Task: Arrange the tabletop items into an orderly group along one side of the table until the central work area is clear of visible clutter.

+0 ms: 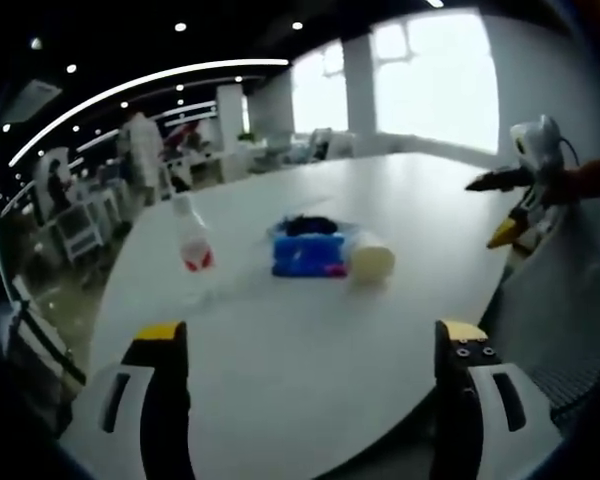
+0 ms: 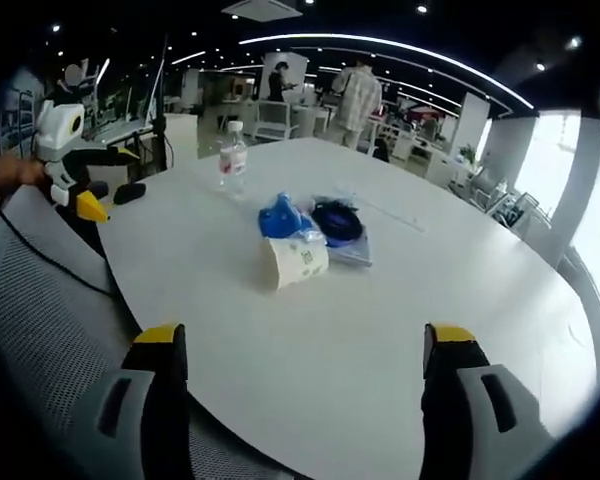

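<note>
A: Left gripper [image 1: 305, 350] first. What've we got?

B: Jaws wide apart, nothing btwn them, hovering over the near edge of the white table [image 1: 310, 380]. Yellow tips, no contact w/ anything.

A: And the right gripper [image 2: 305, 355]?

B: Same. Jaws spread, empty, above the table edge on its side. In the left gripper view we also see it at the far right, held off the table rim, yellow tip pointing down. In the right gripper view the left one sits at the far left, beside a grey mesh chair [image 2: 40, 300].

A: Where's the clutter?

B: Mid-table, well apart from both grippers. We count a clear water bottle [image 1: 192, 235] w/ a red label, standing upright, off on its own. Then a cluster: a blue packet [image 1: 305, 255], a dark round thing [image 2: 337, 220] on a flat wrapped pack [image 2: 352, 252], and a paper cup [image 2: 298, 260] lying on its side, touching the blue packet.

A: Cup's open end faces which way?

B: Can't tell for sure; too blurry.

A: Bottle vs cluster?

B: Near but not touching. In the right gripper view the bottle is beyond the cluster, closer to the far rim.

A: Anything else?

B: Bkgd: a person [image 2: 358, 95] standing past the table, office desks, big bright windows [image 1: 435, 80].
</note>
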`<state>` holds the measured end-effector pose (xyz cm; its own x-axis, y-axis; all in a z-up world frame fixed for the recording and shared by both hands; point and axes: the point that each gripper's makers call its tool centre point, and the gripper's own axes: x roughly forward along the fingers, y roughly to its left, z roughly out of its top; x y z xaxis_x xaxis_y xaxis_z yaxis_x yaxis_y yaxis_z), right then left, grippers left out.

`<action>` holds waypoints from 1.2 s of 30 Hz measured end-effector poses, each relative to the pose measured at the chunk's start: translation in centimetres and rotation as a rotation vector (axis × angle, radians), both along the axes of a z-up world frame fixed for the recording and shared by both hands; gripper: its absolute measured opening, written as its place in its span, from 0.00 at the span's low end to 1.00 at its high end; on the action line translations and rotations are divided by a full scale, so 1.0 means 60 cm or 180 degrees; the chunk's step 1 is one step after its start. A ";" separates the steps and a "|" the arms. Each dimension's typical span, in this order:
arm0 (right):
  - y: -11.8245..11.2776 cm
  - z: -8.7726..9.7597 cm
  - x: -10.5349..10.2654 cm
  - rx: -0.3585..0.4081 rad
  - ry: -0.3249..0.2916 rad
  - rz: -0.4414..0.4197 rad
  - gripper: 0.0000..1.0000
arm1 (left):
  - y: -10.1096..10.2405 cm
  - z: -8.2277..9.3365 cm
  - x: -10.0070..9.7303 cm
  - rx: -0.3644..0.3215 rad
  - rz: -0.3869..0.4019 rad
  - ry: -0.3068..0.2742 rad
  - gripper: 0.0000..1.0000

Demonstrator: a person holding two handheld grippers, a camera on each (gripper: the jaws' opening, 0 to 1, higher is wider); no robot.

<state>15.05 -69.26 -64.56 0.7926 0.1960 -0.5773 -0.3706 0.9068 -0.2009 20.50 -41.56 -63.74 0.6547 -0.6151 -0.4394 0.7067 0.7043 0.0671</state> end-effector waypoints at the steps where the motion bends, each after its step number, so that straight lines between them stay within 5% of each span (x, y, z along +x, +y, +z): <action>1: 0.002 0.000 0.001 -0.0005 -0.0003 0.0010 0.97 | 0.000 -0.001 0.000 0.0001 -0.0002 0.0006 0.99; 36: 0.081 -0.010 0.066 -0.0084 -0.0157 0.0339 0.85 | 0.000 0.009 0.000 -0.0060 0.0010 -0.0044 0.98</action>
<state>19.03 -64.41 -65.17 0.7956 0.2660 -0.5442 -0.4537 0.8570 -0.2445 20.50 -41.58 -63.22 0.6625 -0.6211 -0.4188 0.7036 0.7077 0.0636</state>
